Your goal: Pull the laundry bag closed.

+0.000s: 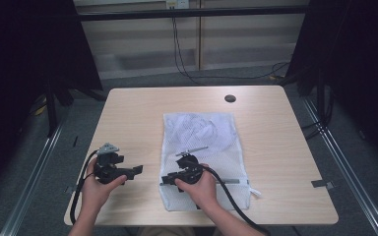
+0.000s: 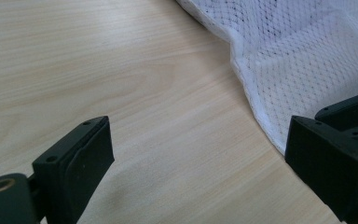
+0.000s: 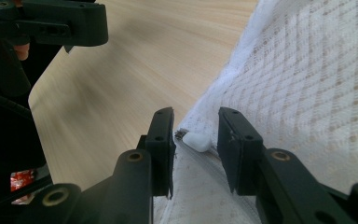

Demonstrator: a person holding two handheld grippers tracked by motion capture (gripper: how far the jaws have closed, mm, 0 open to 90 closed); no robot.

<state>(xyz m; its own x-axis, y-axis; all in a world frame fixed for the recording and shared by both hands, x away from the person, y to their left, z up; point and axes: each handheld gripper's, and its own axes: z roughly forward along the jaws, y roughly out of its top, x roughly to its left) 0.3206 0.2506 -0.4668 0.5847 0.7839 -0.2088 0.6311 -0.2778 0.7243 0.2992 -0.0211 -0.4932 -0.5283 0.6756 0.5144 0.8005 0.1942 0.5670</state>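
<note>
Right gripper [image 3: 196,140] jaws parted astride zipper pull [image 3: 196,141] of mesh bag [image 1: 204,147], ready to pinch; left gripper [image 2: 200,154] released, waiting left.

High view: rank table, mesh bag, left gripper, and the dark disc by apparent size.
1. Table
2. Mesh bag
3. Left gripper
4. Dark disc, clearly smallest, though it sits farther from the camera.

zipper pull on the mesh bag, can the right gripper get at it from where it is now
Probably yes. The right gripper has its jaws open on either side of the white zipper pull at the mesh laundry bag's edge, with nothing between them.
</note>
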